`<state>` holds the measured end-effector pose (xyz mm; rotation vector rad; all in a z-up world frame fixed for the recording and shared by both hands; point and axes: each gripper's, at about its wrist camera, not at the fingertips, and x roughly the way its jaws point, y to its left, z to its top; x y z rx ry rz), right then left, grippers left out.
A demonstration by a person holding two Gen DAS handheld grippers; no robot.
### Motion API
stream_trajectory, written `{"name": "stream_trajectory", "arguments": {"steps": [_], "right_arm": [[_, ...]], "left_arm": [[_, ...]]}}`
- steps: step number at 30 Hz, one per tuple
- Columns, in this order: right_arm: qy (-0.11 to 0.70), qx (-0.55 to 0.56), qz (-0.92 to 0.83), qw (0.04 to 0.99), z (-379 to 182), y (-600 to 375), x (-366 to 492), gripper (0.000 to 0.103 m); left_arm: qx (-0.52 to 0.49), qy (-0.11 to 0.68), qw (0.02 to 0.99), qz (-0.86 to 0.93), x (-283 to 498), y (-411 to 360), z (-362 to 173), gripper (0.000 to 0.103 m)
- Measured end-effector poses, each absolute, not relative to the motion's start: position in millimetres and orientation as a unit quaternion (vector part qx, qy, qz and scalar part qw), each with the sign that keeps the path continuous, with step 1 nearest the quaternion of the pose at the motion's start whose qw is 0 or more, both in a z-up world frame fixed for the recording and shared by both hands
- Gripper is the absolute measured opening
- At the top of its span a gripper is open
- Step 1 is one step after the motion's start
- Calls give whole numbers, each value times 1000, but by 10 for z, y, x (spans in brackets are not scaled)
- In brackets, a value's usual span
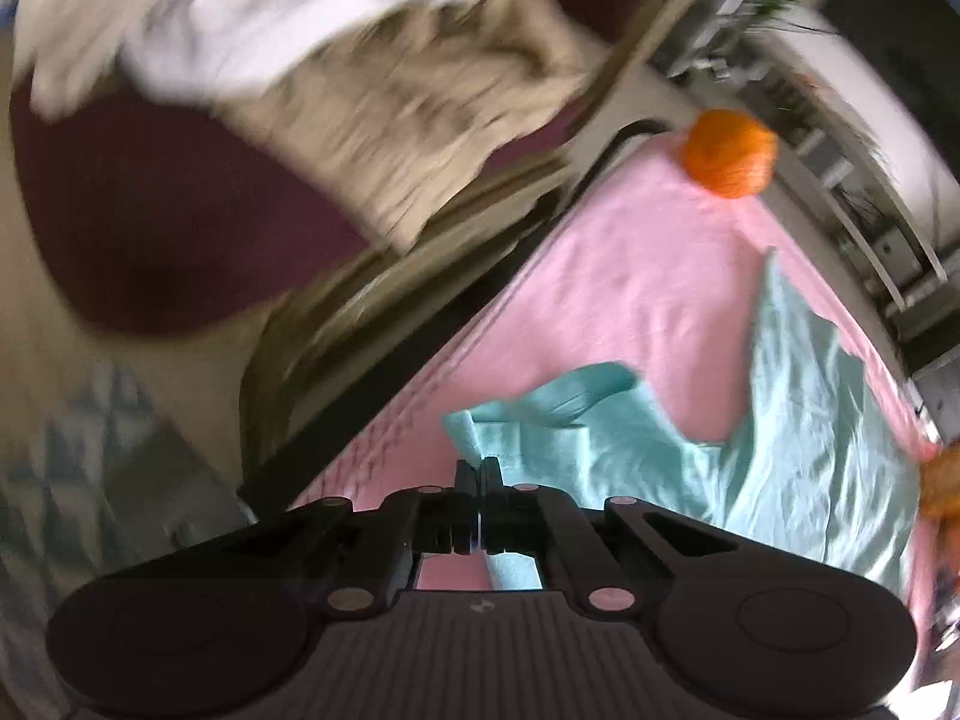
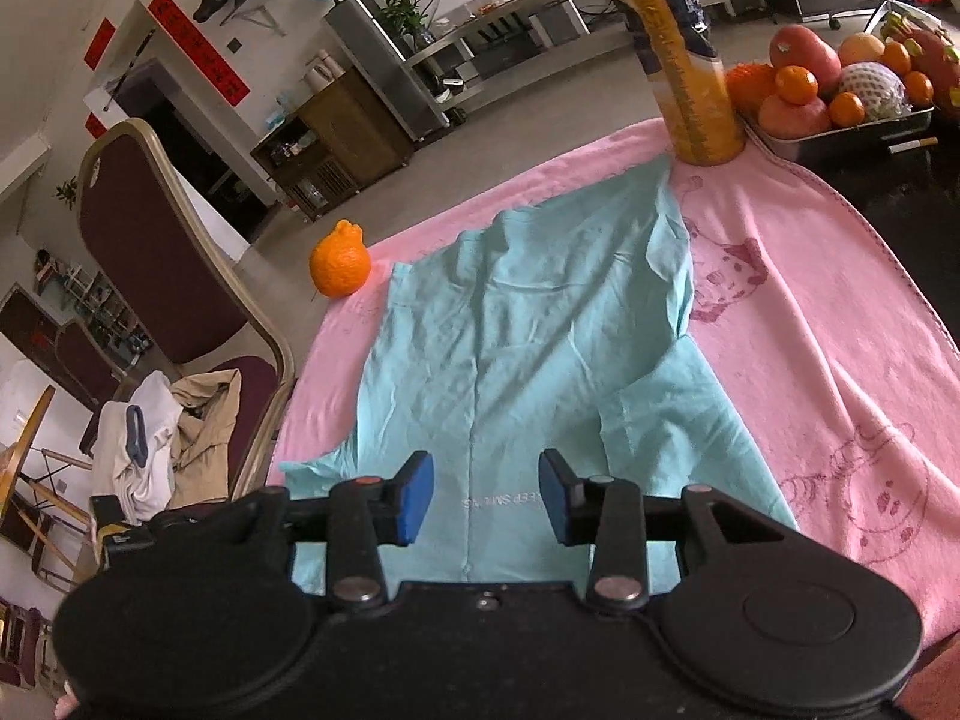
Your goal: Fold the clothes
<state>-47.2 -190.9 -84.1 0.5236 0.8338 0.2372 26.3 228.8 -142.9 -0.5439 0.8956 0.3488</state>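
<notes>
A light teal T-shirt [image 2: 528,324] lies spread and wrinkled on a pink blanket [image 2: 810,312], one sleeve folded over its right side. My right gripper [image 2: 485,495] hovers open just above the shirt's near end, its blue pads apart with only cloth below. In the blurred left wrist view, my left gripper [image 1: 479,476] is shut on a bunched edge of the teal T-shirt [image 1: 798,438], lifting it off the pink blanket [image 1: 636,276]; a strip of teal cloth hangs behind the fingers.
An orange [image 2: 339,263] sits at the blanket's far left edge, a tall yellow bottle [image 2: 678,54] at the far side, and a metal tray [image 2: 834,132] of fruit beyond. A maroon chair [image 2: 174,276] holding crumpled clothes [image 2: 174,426] stands left of the table.
</notes>
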Motion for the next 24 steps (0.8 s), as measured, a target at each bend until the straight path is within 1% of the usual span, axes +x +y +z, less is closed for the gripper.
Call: {"name": "stream_trajectory", "arguments": {"steps": [6,9,11,12,13,14,16,17,18,21,24], "right_arm": [[401,259,110,872,-888,-1974,-511,38],[404,265,110,869,-924,-2019,-534,38],[405,268,109,867,-944,-2053,-549,38],[405,269,108,867,-947,-2076,-557,38],[406,269,107,867,-949,-2099,-564,39],[406,270,106,866,-951,-2124,-572,39],[408,271,104,865,-959,-2175,-590,45],[410,271,104,865,-965,-2201,-601,45],[411,271,102,864,-972,-2228,-611,46],[417,273,93,862,-1026,-2317,-622,47],[423,282,69,858,-1143,-2440,-617,46]], "left_arm": [[-7,357,932,64,178,1221,-1089,0],[118,335,934,-22,41,561,-1161,0],[202,335,917,-82,-82,144,-1305,1],[236,339,905,-104,-142,0,-1402,4],[260,346,894,-119,-193,-90,-1491,14],[276,355,884,-129,-236,-140,-1568,16],[288,367,874,-136,-308,-152,-1646,17],[281,371,875,-134,-340,-97,-1631,18],[264,375,879,-131,-357,-11,-1582,21],[186,381,898,-115,-397,386,-1377,30],[63,396,914,-67,-335,897,-1234,30]]}}
